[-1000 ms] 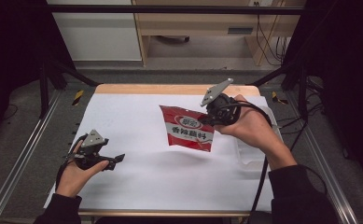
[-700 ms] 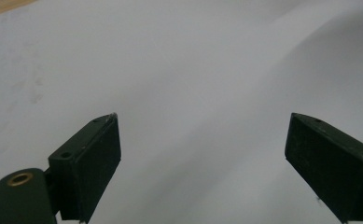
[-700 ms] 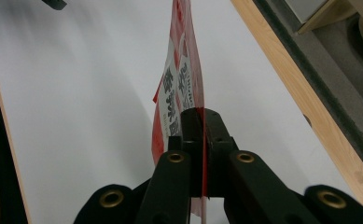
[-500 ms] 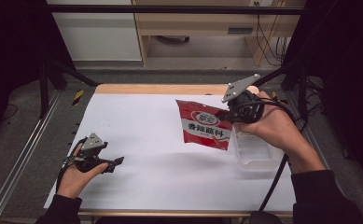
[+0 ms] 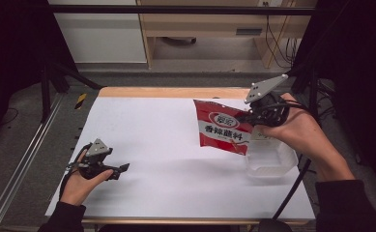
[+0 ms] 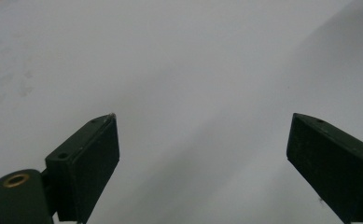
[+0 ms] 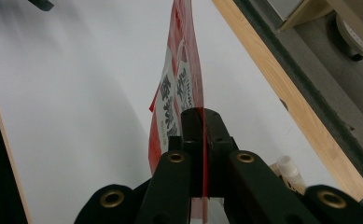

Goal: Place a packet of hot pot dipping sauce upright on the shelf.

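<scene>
One red sachet [image 5: 223, 130], pinched btwn right tongs [image 5: 249, 117]

White table top [image 5: 166, 145] with pale wooden far edge [image 5: 171, 92]. Clear plastic tray [image 5: 272, 162] at four o'clock on table. Beyond, at twelve o'clock, wooden shelf unit [image 5: 200, 29]; white cabinet [image 5: 98, 34] at eleven o'clock. Metal rail [image 5: 21, 164] at nine o'clock.

The red sauce packet [image 5: 223, 132] carries white Chinese characters (too blurred to read surely) under an oval logo; nothing else legible.
</scene>
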The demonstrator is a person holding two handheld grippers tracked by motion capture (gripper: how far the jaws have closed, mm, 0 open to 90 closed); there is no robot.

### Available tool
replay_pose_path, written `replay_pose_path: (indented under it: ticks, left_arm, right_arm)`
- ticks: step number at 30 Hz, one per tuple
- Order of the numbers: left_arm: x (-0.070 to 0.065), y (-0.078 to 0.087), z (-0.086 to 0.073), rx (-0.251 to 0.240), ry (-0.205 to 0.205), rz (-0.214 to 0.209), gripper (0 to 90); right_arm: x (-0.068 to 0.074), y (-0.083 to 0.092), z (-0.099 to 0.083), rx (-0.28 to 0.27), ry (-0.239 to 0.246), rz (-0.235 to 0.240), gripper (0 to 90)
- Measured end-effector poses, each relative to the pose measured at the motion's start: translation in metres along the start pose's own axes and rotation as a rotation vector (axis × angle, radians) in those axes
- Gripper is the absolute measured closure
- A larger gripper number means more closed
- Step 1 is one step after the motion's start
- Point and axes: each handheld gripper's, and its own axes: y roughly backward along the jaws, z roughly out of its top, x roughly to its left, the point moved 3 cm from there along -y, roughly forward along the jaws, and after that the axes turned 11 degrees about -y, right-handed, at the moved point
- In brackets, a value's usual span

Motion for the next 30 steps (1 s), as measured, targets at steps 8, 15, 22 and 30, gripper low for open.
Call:
replay_pose_path:
  ticks: [8, 15, 22, 30]
  left_arm:
    - [0.002, 0.0, -0.002, 0.002, 0.003, 0.004, 9.5]
    - [0.001, -0.001, -0.002, 0.004, 0.0, 0.001, 9.5]
    - [0.001, -0.001, -0.003, 0.007, 0.0, 0.002, 9.5]
    - [0.001, -0.001, -0.003, 0.005, -0.001, 0.003, 9.5]
  right_arm:
    - [-0.009, 0.012, -0.004, -0.018, -0.015, -0.018, 90.0]
    - [-0.02, 0.02, -0.012, -0.017, -0.039, -0.038, 90.0]
    - [-0.032, 0.027, -0.025, -0.013, -0.07, -0.06, 90.0]
    - [-0.05, 0.038, -0.044, -0.02, -0.122, -0.084, 90.0]
